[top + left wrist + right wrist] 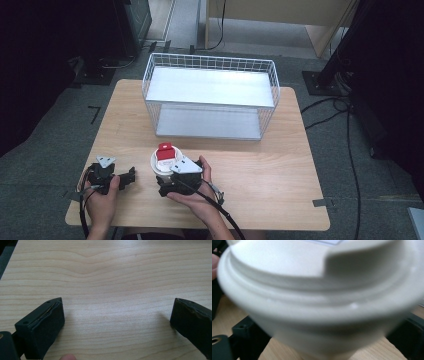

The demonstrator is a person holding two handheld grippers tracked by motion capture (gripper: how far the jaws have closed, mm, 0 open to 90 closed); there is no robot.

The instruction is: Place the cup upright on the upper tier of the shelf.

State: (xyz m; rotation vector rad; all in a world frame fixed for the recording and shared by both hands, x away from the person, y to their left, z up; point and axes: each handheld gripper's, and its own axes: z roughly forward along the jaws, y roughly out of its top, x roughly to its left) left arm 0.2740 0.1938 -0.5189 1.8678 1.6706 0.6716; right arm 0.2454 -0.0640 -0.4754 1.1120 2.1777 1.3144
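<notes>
While the right tool sits low on the near part of the pale wood-grain counter, its black jaws stand on either side of a white plastic cup with a red-and-white lid. The right gripper view shows the cup's white ribbed rim very close and blurred, with a dark jaw at each lower corner. The jaws seem to press the cup's narrower lower body, so I judge them closed on it, though the contact itself is blurred. The cup stands upright near the counter's front edge, just right of the left tool and well apart from the basket. Gripping it low and from the side probably keeps the lid clear and the cup level for a lift.

The left tool lies on the counter in the person's left hand. In its own view the jaws are spread wide with bare wood between them, holding nothing. It looks parked, leaving the work to the other hand.

Toward the far edge stands a white wire basket with a shelf-like upper tier, both levels empty, perhaps the cup's destination. The grey floor around carries black cables and dark stands.
</notes>
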